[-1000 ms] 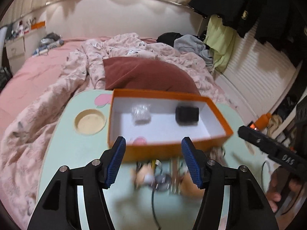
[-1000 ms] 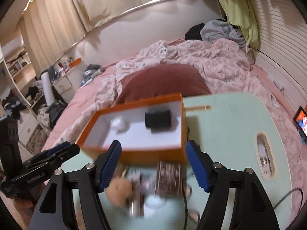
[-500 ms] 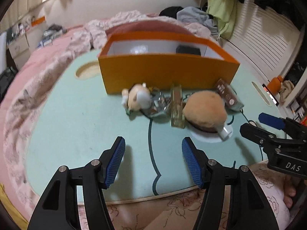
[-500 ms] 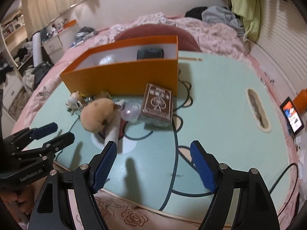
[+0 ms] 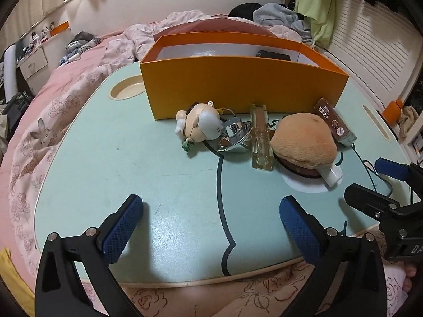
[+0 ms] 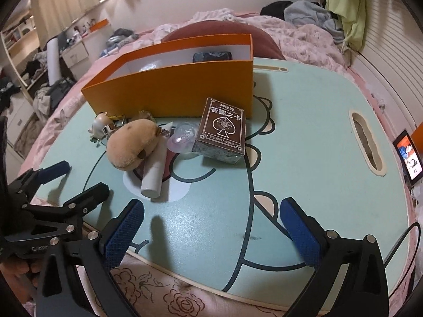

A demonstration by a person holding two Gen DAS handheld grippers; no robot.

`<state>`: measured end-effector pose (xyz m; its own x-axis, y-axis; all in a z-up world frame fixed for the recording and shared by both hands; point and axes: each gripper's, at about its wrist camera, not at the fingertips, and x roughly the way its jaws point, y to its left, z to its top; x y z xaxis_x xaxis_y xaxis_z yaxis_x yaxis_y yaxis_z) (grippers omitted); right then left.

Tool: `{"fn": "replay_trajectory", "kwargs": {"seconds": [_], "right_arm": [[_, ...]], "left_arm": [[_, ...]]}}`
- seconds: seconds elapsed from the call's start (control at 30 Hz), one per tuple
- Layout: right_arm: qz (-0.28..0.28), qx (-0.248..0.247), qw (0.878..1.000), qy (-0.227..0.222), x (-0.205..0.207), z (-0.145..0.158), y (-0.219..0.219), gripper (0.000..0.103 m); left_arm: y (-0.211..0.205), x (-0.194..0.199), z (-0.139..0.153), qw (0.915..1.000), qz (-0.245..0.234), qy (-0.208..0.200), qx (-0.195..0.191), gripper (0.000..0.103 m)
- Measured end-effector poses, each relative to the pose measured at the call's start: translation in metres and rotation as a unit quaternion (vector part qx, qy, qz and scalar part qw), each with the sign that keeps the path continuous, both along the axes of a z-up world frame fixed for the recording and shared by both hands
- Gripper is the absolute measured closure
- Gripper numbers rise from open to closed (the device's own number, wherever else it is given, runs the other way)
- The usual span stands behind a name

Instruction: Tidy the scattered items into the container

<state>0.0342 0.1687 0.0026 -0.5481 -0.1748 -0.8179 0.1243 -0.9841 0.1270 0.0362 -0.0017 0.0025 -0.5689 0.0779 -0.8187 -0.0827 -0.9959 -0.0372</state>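
Note:
An orange box (image 5: 238, 84) (image 6: 174, 92) stands at the back of the mint lap table (image 5: 132, 174), with a black item (image 5: 273, 56) and a clear wrapped item inside. In front of it lie a small figurine (image 5: 201, 126), a chrome piece (image 5: 235, 137), a glass bottle (image 5: 260, 142), a tan plush (image 5: 304, 140) (image 6: 130, 142), a white tube (image 6: 156, 169), a clear lilac piece (image 6: 183, 137) and a brown card box (image 6: 222, 129). My left gripper (image 5: 211, 216) and right gripper (image 6: 211, 216) hover near the front edge, jaws opening wide with nothing between them.
The table has a round cup recess (image 5: 127, 91) at the back left and a slot handle (image 6: 366, 142) on the right. A phone (image 6: 408, 155) lies past the right edge. A dark cable (image 6: 401, 240) runs off the front right. Pink bedding surrounds the table.
Both grippers have sunk toward the table's front edge and tilted down, then held still. Their jaws have spread much wider. The items have not moved.

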Motion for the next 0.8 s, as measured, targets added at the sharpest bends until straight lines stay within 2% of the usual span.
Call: {"fn": "replay_trajectory", "kwargs": {"seconds": [0.17, 0.33, 0.4, 0.67, 0.8], "right_arm": [[-0.002, -0.015, 1.0, 0.004, 0.0, 0.002, 0.003, 0.0], [-0.003, -0.033, 0.999, 0.008, 0.002, 0.003, 0.007, 0.0], [-0.003, -0.036, 0.999, 0.008, 0.002, 0.004, 0.008, 0.0], [-0.004, -0.042, 0.999, 0.01, 0.003, 0.004, 0.009, 0.0], [-0.005, -0.05, 0.999, 0.011, 0.003, 0.004, 0.011, 0.0]], "left_arm": [[-0.002, -0.001, 0.001, 1.0, 0.0, 0.002, 0.007, 0.0], [-0.025, 0.007, 0.008, 0.9949, 0.0, 0.021, 0.099, 0.0], [-0.032, 0.008, 0.008, 0.9923, 0.005, 0.025, 0.121, 0.0], [-0.038, 0.008, 0.01, 0.9877, 0.004, 0.027, 0.154, 0.0], [-0.047, -0.003, 0.016, 0.9803, 0.005, 0.014, 0.197, 0.014]]}}
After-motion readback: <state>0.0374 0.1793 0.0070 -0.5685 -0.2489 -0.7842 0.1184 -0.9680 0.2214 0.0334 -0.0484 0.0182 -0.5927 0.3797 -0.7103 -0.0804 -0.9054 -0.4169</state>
